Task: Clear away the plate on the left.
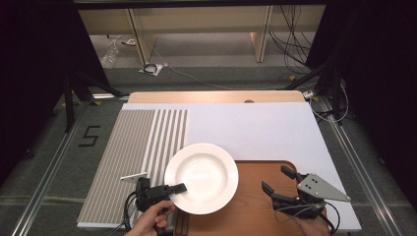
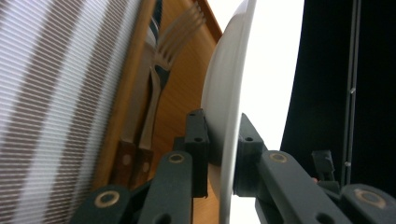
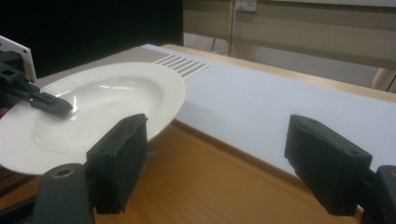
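A white deep plate (image 1: 201, 177) is held above the left end of a wooden tray (image 1: 255, 206), partly over the striped mat. My left gripper (image 1: 179, 188) is shut on its near-left rim, one jaw on top and one beneath. In the left gripper view the plate (image 2: 224, 93) stands edge-on between the two pads, with my left gripper (image 2: 222, 140) clamped on it. My right gripper (image 1: 275, 178) hovers open over the tray to the right of the plate, with nothing between its jaws. In the right gripper view the plate (image 3: 93, 112) lies to the left of my right gripper (image 3: 215, 158).
A fork (image 2: 163, 70) and a wooden-handled knife (image 2: 140, 107) lie on the tray under the plate's left side. A striped mat (image 1: 133, 152) covers the table's left part and a white sheet (image 1: 246, 128) the rest. Floor and cables lie beyond the far edge.
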`<state>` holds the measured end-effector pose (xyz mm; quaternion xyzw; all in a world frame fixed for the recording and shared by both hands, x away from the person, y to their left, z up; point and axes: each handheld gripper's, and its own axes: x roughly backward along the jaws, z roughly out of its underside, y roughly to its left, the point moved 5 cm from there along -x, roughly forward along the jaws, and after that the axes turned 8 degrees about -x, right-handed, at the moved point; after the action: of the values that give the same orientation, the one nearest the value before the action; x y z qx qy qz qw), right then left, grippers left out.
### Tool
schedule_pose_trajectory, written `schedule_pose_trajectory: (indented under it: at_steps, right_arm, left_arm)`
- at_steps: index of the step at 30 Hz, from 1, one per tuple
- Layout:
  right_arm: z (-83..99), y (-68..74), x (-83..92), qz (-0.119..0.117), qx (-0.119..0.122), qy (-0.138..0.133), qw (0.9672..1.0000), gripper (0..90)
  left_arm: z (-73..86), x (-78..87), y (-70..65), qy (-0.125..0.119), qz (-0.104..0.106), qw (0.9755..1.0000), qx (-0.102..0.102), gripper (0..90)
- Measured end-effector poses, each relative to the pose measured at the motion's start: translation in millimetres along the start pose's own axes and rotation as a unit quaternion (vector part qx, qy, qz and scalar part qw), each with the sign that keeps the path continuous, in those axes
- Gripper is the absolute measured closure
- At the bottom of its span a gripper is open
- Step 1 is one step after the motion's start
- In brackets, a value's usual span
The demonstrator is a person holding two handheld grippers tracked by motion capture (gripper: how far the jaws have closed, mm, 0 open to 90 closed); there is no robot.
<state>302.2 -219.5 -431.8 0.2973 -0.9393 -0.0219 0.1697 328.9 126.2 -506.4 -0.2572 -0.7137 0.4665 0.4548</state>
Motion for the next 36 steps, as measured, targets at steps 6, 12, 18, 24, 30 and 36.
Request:
schedule_pose_trajectory:
  at_steps: [6, 12, 18, 24, 30, 36]
  right_arm:
    - [0.1, -0.7, 0.6, 0.001, 0.000, 0.001, 1.0000, 22.3]
    - [0.0, -0.7, 0.2, 0.000, 0.001, -0.001, 1.0000, 22.3]
    - [0.2, -0.9, 0.9, 0.001, 0.000, 0.002, 1.0000, 22.3]
    - [-0.1, -0.7, 1.0, 0.001, 0.000, 0.000, 1.0000, 22.3]
    - [-0.3, -0.7, 1.1, 0.001, 0.000, -0.001, 1.0000, 22.3]
    - [-0.6, -1.0, 1.1, 0.001, 0.001, -0.003, 1.0000, 22.3]
  left_arm:
    - [7.1, -11.0, -5.0, 0.019, 0.000, 0.9998, -0.009, 79.3]
    - [14.5, -21.9, -8.9, 0.040, 0.000, 0.9990, -0.017, 79.1]
    - [21.6, -32.1, -12.2, 0.058, -0.002, 0.9980, -0.026, 79.0]
    - [28.8, -40.0, -14.3, 0.078, -0.001, 0.9962, -0.037, 78.8]
    - [34.4, -47.4, -15.5, 0.092, -0.004, 0.9948, -0.044, 78.5]
    - [37.9, -53.6, -16.7, 0.103, -0.008, 0.9935, -0.048, 78.3]
